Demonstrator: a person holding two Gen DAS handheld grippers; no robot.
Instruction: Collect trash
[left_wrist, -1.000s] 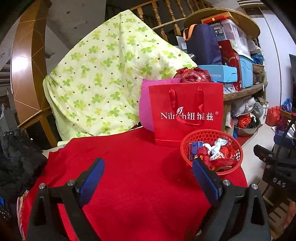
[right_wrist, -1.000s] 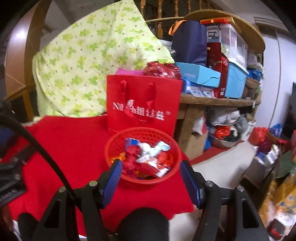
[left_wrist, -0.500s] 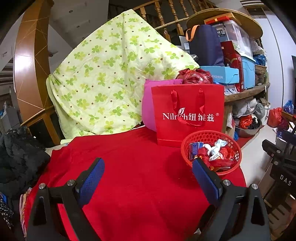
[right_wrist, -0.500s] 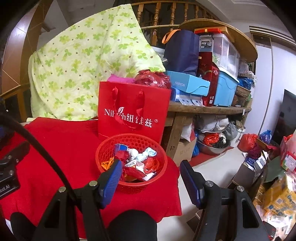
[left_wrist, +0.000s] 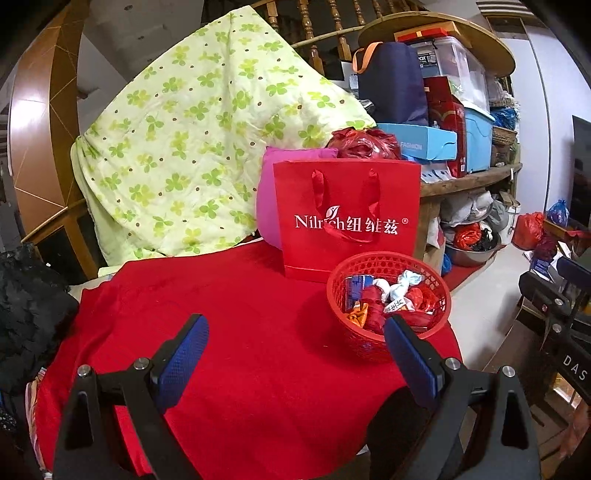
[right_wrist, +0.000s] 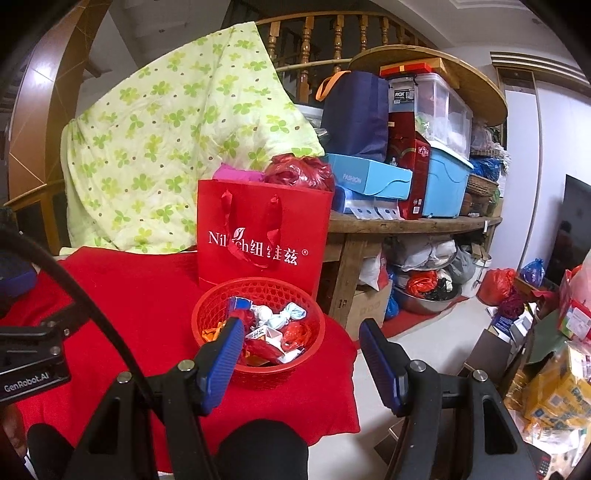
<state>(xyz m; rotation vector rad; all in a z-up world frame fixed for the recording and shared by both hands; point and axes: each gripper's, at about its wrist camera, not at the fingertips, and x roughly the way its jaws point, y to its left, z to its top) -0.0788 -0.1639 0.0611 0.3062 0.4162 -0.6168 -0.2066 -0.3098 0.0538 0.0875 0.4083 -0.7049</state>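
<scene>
**Both grippers held open and empty above the red table**

Left gripper (left_wrist: 295, 334) was seen with its blue-padded jaws set wide apart, and nothing was held between them. It was placed over the red cloth (left_wrist: 236, 314) that covered the table, and the cloth below the jaws was bare. Right gripper (right_wrist: 301, 338) was also kept open and empty, with its left pad seen in front of the near rim of the round red plastic basket (right_wrist: 207, 306), though contact could not be told.

The trash, a heap of crumpled red, white and pale blue wrappers (right_wrist: 275, 326), was found inside this basket, which stood on the cloth near the table edge. In the left view the same basket (left_wrist: 441, 295) was seen to the right, just beyond the right pad.

Just behind the basket a red paper gift bag with white lettering (right_wrist: 264, 240) was stood upright. A light green quilt with a clover pattern (left_wrist: 207, 147) was draped behind the table.
</scene>
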